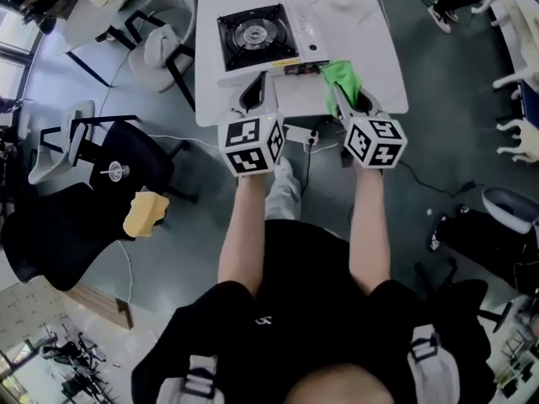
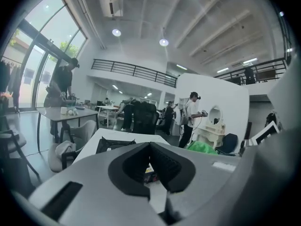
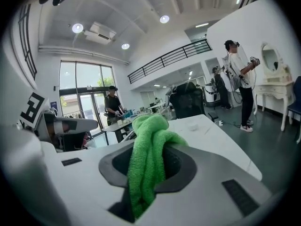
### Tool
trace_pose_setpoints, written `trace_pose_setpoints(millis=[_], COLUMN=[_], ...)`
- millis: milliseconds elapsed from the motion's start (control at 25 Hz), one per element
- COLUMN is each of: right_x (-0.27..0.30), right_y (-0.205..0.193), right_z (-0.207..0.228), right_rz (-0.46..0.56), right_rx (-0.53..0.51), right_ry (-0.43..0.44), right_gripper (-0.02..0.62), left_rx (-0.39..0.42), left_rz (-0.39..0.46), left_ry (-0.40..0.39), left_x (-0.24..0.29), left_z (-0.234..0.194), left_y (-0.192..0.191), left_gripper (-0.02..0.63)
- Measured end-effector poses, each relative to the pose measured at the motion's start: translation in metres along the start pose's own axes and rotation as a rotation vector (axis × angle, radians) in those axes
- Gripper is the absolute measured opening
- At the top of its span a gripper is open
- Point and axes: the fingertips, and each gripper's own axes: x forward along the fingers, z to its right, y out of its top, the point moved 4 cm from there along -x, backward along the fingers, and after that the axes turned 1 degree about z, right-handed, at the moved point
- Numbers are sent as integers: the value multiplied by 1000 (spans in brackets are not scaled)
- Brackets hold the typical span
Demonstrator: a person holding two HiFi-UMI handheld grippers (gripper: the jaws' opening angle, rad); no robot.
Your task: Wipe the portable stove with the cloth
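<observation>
The portable stove [image 1: 255, 36], white with a black burner top, sits on the white table [image 1: 362, 32]. Its dark grate [image 2: 112, 144] also shows in the left gripper view. My left gripper [image 1: 255, 93] hovers at the stove's near edge, its jaws shut with nothing in them [image 2: 150, 167]. My right gripper [image 1: 349, 99] is over the table just right of the stove, shut on a bunched green cloth [image 1: 343, 78]. The cloth [image 3: 148, 159] hangs out between the jaws and hides the stove in the right gripper view. From the left gripper view the cloth [image 2: 202, 148] appears at the right.
A white chair [image 1: 164, 49] stands left of the table. A black chair [image 1: 101, 192] with a yellow object [image 1: 146, 213] is at the near left. A power strip [image 1: 303, 136] and cables lie under the table's near edge. People stand by other tables in the background.
</observation>
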Motion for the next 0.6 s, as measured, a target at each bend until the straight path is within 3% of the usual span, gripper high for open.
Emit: trace_pose_setpoints(millis=[200, 440, 600], right_x=[73, 117, 126], right_y=[9, 8, 19], right_z=[-1, -6, 21], right_rz=[-66, -128, -129], right_rx=[-27, -76, -72], right_ry=[30, 62, 34], right_gripper=[72, 72, 72], left_rx=[-69, -97, -120], left_rz=[-36, -46, -66], left_ry=[46, -21, -13], left_x=[55, 105, 129], left_z=[-47, -55, -61], left_y=[2, 4, 1], left_gripper=[-3, -3, -3])
